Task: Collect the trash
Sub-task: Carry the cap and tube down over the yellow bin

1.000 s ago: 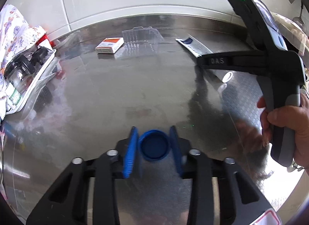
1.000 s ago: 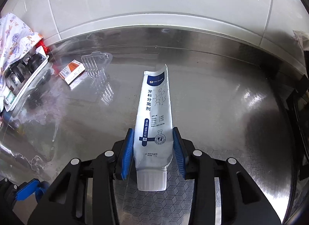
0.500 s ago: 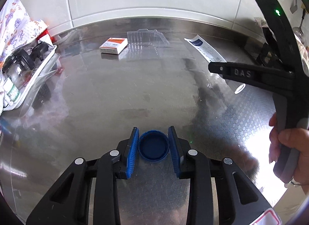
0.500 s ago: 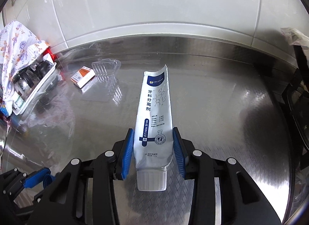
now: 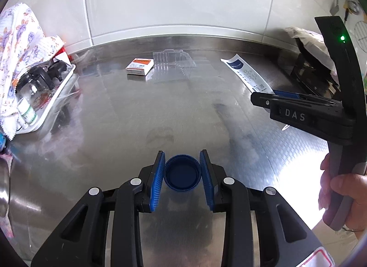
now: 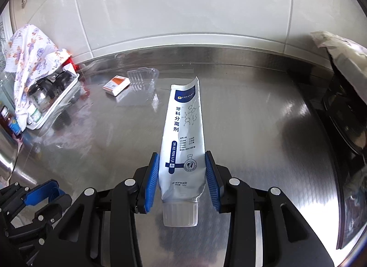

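Note:
My left gripper [image 5: 182, 173] is shut on a blue bottle cap [image 5: 182, 176], held above the steel counter [image 5: 137, 118]. My right gripper [image 6: 182, 175] is shut on a white tube with blue print [image 6: 184, 134], cap end toward me, lifted off the counter. The tube [image 5: 247, 74] and the right gripper [image 5: 263, 101] also show at the right of the left wrist view. A small orange and white box [image 5: 140, 66] and a clear plastic tray [image 5: 174, 62] lie at the back of the counter. They also show in the right wrist view: the box [image 6: 116, 84], the tray [image 6: 142, 76].
A white tray of bottles [image 5: 41, 97] under a floral cloth [image 5: 18, 37] stands at the left. A dark appliance with a crumpled bag [image 6: 344, 83] sits at the right. A white tiled wall [image 5: 183, 3] backs the counter.
Both grippers have risen and drawn back from the counter with their loads. The right gripper has moved right and higher in the left wrist view.

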Available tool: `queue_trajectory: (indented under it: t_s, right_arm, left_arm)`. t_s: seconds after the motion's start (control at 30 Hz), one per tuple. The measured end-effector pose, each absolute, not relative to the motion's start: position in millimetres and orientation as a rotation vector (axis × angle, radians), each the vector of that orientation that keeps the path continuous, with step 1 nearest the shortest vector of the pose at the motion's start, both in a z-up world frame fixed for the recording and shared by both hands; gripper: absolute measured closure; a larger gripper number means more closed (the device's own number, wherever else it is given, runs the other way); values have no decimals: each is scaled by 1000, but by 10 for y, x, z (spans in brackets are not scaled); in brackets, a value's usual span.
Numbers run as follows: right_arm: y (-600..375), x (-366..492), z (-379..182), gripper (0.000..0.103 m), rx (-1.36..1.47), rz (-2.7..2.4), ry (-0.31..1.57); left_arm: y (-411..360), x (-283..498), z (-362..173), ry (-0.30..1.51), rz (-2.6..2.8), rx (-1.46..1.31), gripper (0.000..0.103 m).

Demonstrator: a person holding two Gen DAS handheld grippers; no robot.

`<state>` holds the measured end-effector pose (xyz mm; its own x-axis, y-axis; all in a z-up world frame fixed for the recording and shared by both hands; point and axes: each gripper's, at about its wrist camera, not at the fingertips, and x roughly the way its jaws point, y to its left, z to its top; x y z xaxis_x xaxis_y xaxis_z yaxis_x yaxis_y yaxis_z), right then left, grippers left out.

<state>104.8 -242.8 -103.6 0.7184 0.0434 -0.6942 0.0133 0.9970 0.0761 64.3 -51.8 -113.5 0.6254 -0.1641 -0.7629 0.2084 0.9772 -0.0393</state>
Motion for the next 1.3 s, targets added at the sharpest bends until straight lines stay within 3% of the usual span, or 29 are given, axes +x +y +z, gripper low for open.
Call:
queue_trajectory:
  t_s: [0.87, 1.3]
  right_arm:
    - [-1735, -1420, -867, 62, 114, -8, 669]
    - [-1614, -2399, -1273, 62, 115, 52, 762]
  left_arm:
    - [-165, -1454, -804, 796, -278, 116, 72]
    - [-107, -2109, -1296, 947, -286, 117, 72]
